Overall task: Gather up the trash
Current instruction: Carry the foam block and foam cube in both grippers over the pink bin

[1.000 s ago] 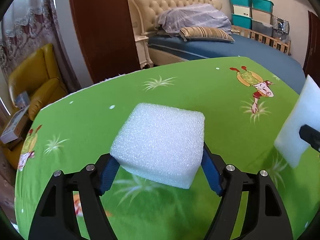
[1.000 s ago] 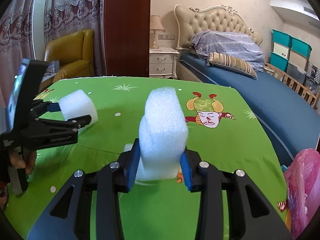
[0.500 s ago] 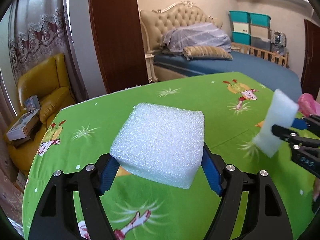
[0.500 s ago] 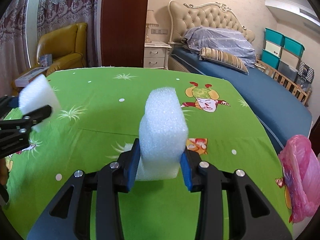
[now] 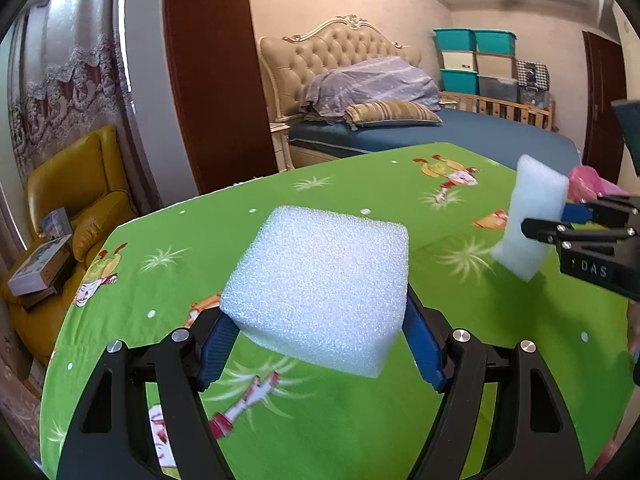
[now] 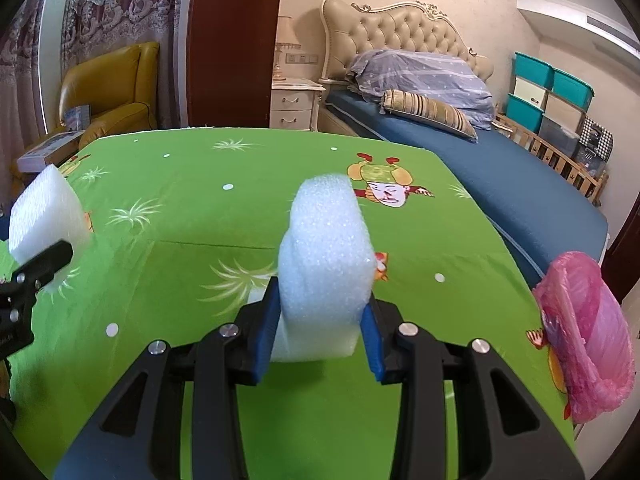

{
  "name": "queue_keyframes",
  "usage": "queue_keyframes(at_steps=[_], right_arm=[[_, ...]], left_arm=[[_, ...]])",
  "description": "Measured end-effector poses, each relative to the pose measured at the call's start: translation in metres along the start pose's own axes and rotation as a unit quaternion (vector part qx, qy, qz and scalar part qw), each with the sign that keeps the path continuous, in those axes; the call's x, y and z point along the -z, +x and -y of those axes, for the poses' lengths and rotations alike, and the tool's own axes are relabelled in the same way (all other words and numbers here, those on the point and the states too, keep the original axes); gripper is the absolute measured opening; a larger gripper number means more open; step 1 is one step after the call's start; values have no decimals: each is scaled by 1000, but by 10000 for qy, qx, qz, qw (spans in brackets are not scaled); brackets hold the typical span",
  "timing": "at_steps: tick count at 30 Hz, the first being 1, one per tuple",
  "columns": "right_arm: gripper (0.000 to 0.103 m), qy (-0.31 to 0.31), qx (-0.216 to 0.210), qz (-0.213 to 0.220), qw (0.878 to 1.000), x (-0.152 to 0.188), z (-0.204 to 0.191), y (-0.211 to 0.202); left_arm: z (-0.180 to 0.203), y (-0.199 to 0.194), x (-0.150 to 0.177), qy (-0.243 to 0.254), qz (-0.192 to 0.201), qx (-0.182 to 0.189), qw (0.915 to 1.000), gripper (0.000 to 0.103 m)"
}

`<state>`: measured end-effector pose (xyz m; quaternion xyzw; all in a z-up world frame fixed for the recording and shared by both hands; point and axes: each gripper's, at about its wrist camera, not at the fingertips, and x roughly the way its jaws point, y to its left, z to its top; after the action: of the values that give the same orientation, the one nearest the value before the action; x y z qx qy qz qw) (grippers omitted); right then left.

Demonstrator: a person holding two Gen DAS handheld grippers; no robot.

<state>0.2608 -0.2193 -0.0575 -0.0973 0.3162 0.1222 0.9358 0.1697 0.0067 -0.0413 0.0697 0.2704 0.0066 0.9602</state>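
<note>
We see two claws over a worktop (image 6: pixel 168 264) covered in a bright green cartoon-print cloth, each carrying a piece of white foam. The left claw (image 5: pixel 320 340) is clamped on a broad foam block (image 5: pixel 320 284), its blue pads pressed against the block's two sides; the block is lifted clear of the cloth, above the near left part of the worktop. In the right wrist view the same block (image 6: pixel 44 216) shows at the far left, with a black finger tip of the left claw in front of it.

The right claw (image 6: pixel 320 336) is clamped on a narrower foam slab (image 6: pixel 326 268) that stands upright between its blue pads, rising well above them over the middle of the worktop. From the left wrist view we see this slab (image 5: pixel 532 216) side on, near the right edge of the worktop, gripped by the right claw (image 5: pixel 560 220).

A pink plastic bag (image 6: pixel 588 332) hangs at the right edge of the worktop, near its front corner, its mouth gathered; it is apart from both claws. Whether it is open at the top we cannot tell.

Beyond the far edge of the worktop stand a bed (image 6: pixel 480 160) with a tufted headboard, a yellow armchair (image 5: pixel 80 184) and stacked teal storage boxes (image 5: pixel 472 60)
</note>
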Motion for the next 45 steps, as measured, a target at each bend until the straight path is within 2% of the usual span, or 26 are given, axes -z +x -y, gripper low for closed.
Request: queue_keyframes(at_steps=[17, 24, 30, 33, 45], right_arm=[[37, 310, 134, 66, 9994, 28, 37, -24], [37, 577, 226, 103, 9980, 44, 67, -35], [37, 749, 250, 171, 9967, 56, 87, -41], [37, 785, 200, 248, 9964, 61, 95, -46], [37, 803, 466, 691, 9933, 78, 133, -79]], left_arm=[[50, -21, 5, 430, 163, 472, 9978, 71], [70, -25, 5, 630, 240, 498, 9965, 71], [76, -25, 2, 606, 260, 552, 9963, 71], [79, -25, -1, 576, 301, 616, 9960, 71], [106, -28, -19, 601, 402, 1055, 9918, 71]])
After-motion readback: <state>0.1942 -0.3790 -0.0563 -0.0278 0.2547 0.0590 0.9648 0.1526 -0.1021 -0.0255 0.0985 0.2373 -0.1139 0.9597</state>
